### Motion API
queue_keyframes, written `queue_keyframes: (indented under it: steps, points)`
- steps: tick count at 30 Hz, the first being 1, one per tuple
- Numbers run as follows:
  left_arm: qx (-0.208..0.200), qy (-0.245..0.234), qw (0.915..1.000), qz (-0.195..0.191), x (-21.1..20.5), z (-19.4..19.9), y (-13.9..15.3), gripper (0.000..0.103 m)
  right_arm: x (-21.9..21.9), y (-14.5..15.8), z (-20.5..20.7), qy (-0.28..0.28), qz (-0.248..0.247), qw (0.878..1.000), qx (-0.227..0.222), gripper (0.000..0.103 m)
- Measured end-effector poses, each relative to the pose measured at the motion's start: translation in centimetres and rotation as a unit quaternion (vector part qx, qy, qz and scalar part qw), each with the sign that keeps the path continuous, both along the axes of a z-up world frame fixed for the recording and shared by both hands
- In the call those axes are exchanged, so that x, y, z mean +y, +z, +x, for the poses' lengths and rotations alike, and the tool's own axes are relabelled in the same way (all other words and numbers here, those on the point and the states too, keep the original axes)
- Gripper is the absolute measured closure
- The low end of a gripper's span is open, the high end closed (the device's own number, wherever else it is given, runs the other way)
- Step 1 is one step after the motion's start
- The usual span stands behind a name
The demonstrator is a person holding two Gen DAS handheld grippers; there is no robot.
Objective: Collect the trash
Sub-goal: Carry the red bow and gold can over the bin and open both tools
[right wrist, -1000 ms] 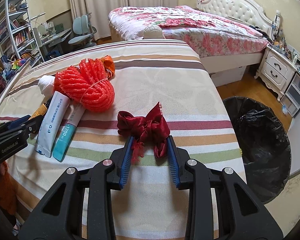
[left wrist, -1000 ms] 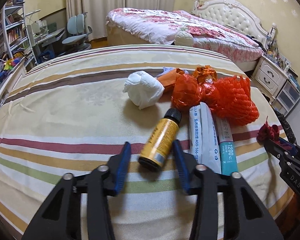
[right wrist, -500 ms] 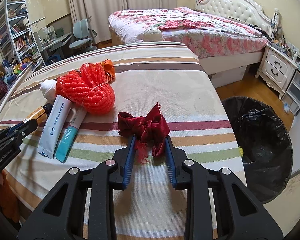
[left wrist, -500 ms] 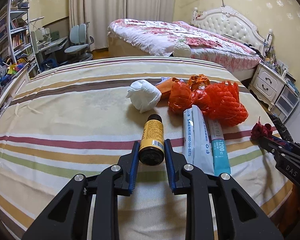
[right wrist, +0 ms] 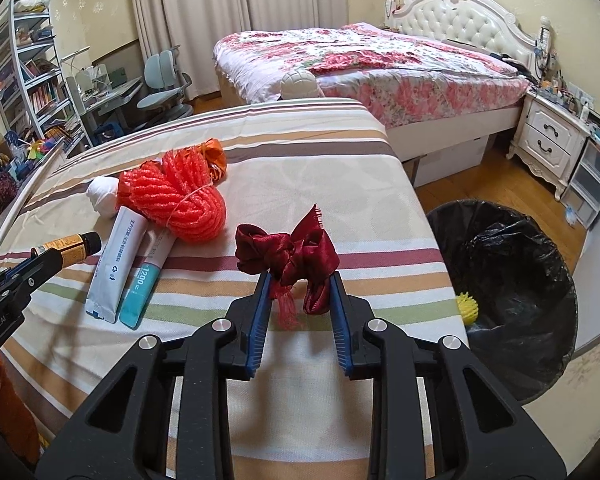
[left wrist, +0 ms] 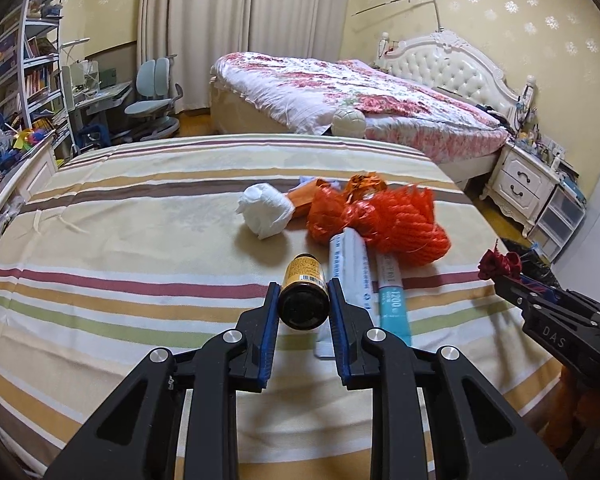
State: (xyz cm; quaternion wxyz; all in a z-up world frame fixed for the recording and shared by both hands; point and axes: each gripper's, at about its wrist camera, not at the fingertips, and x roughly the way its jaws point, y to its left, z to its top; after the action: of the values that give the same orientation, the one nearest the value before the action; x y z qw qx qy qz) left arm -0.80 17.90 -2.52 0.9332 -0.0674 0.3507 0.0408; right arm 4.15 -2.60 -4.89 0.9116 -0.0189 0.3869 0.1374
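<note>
My left gripper (left wrist: 303,298) is shut on a small yellow-labelled bottle (left wrist: 303,295) with a black cap and holds it above the striped bed cover (left wrist: 120,248). My right gripper (right wrist: 298,292) is shut on a dark red ribbon bow (right wrist: 290,254), lifted off the cover; it also shows in the left wrist view (left wrist: 500,264). On the cover lie a white paper ball (left wrist: 265,211), orange-red mesh netting (left wrist: 384,222), orange wrappers (left wrist: 364,183), a white tube (left wrist: 350,268) and a teal tube (left wrist: 394,300). A bin with a black liner (right wrist: 512,280) stands on the floor to the right.
A yellow spiky ball (right wrist: 467,307) lies at the bin's left edge. A floral bed (right wrist: 380,64), a white nightstand (right wrist: 552,144), drawers (right wrist: 594,178), a desk chair (left wrist: 156,100) and bookshelves (left wrist: 24,80) ring the room.
My left gripper closed on the bottle and lifted it, turning its base toward the camera. My right gripper closed on the red bow and raised it off the cover.
</note>
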Motion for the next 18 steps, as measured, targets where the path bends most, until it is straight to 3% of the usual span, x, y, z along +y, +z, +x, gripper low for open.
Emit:
queue_keyframes:
  steps: [8,18]
  points:
    - [-0.015,-0.039,0.9991,-0.004,-3.3,1.1,1.0,0.078,-3.2,1.2,0.1,-0.036,0.000,0.999,-0.015,0.075]
    - [-0.027,-0.124,0.9919,-0.005,-10.7,3.4,1.9,0.078,-10.3,1.7,1.3,-0.119,-0.006,0.993,-0.024,0.075]
